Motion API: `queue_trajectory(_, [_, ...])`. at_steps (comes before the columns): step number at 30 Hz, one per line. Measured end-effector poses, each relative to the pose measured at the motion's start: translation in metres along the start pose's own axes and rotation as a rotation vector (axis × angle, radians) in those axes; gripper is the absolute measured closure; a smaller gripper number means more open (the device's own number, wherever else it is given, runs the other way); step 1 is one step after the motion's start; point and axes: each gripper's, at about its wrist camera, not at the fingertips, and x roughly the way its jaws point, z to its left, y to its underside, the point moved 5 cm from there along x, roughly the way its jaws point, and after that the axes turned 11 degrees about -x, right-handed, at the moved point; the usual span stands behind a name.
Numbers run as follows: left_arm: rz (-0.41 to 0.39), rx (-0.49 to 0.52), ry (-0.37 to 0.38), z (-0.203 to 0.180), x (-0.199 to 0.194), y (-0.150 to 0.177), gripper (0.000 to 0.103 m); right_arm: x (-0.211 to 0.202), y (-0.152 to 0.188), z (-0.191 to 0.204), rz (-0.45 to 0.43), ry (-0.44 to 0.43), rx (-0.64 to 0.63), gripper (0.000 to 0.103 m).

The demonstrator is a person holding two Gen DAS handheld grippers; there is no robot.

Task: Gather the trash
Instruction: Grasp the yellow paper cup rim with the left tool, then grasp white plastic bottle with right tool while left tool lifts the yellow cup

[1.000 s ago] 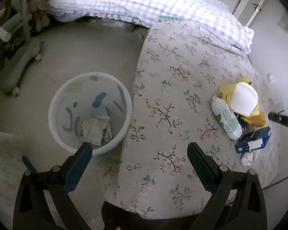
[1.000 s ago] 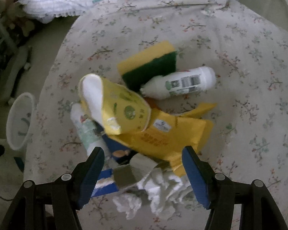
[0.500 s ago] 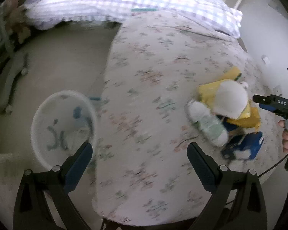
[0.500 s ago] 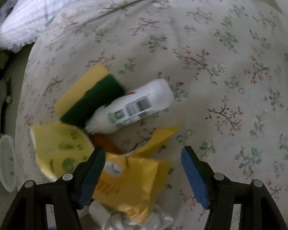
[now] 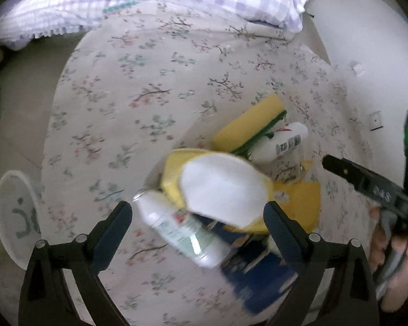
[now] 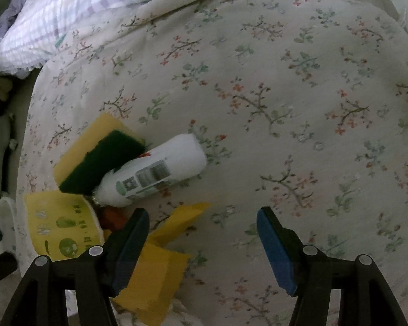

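The left gripper (image 5: 197, 233), jaws apart and empty, now hangs over the trash pile; a second ago it was above the white bin (image 5: 12, 217), which has slid to the far left, on the floor beside the bed's edge. Between its fingers lie a white bottle (image 5: 182, 233) and a yellow paper cup (image 5: 220, 187), over a blue box (image 5: 258, 279). The right gripper (image 6: 202, 247), also apart and empty, has drifted off the pile toward bare floral bedspread (image 6: 285, 95). A yellow wrapper (image 6: 152, 279) lies under its left finger; a second white bottle (image 6: 155, 174) and a yellow-green sponge (image 6: 100, 157) lie beyond. Open bedspread reaches right and up to the checked pillow (image 6: 68, 13).
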Motion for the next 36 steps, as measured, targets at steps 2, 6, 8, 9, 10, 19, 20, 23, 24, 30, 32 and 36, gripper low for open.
queue_trajectory(2, [0.011, -0.018, 0.007, -0.012, 0.007, -0.002, 0.007, -0.002, -0.001, -0.006, -0.006, 0.0, 0.003, 0.033])
queue_trajectory(6, [0.009, -0.023, -0.037, -0.026, 0.015, -0.003, 0.013, -0.001, 0.001, -0.015, -0.002, -0.003, 0.013, 0.033])
queue_trajectory(8, [0.0, -0.03, -0.052, -0.028, 0.015, -0.004, 0.015, 0.001, 0.003, -0.018, 0.001, -0.01, 0.02, 0.033])
queue_trajectory(9, [-0.006, -0.036, -0.062, -0.028, 0.015, -0.006, 0.015, 0.002, 0.003, -0.019, 0.001, -0.013, 0.022, 0.033])
queue_trajectory(10, [-0.006, -0.048, -0.066, -0.028, 0.016, -0.007, 0.015, 0.003, 0.004, -0.02, 0.002, -0.017, 0.026, 0.033])
queue_trajectory(19, [-0.013, -0.057, -0.109, -0.041, 0.013, -0.012, 0.015, 0.003, 0.007, -0.018, 0.004, -0.027, 0.027, 0.032])
queue_trajectory(20, [-0.013, -0.053, -0.13, -0.042, 0.015, -0.012, 0.015, 0.003, 0.007, -0.019, 0.002, -0.025, 0.028, 0.033])
queue_trajectory(23, [-0.004, -0.052, -0.213, -0.039, 0.025, -0.01, 0.015, 0.001, 0.007, -0.023, 0.001, -0.022, 0.034, 0.032])
queue_trajectory(24, [-0.004, -0.057, -0.23, -0.036, 0.027, -0.009, 0.017, 0.001, 0.007, -0.024, 0.001, -0.02, 0.035, 0.032])
queue_trajectory(30, [-0.004, -0.089, -0.186, -0.017, 0.023, -0.007, 0.069, 0.003, 0.01, -0.024, 0.008, -0.024, 0.033, 0.033])
queue_trajectory(32, [-0.009, -0.087, -0.153, -0.011, 0.017, -0.007, 0.073, 0.005, 0.009, -0.021, 0.008, -0.033, 0.034, 0.033])
queue_trajectory(36, [-0.028, -0.106, -0.03, -0.002, 0.003, -0.01, 0.079, 0.012, 0.005, -0.012, 0.007, -0.057, 0.037, 0.033])
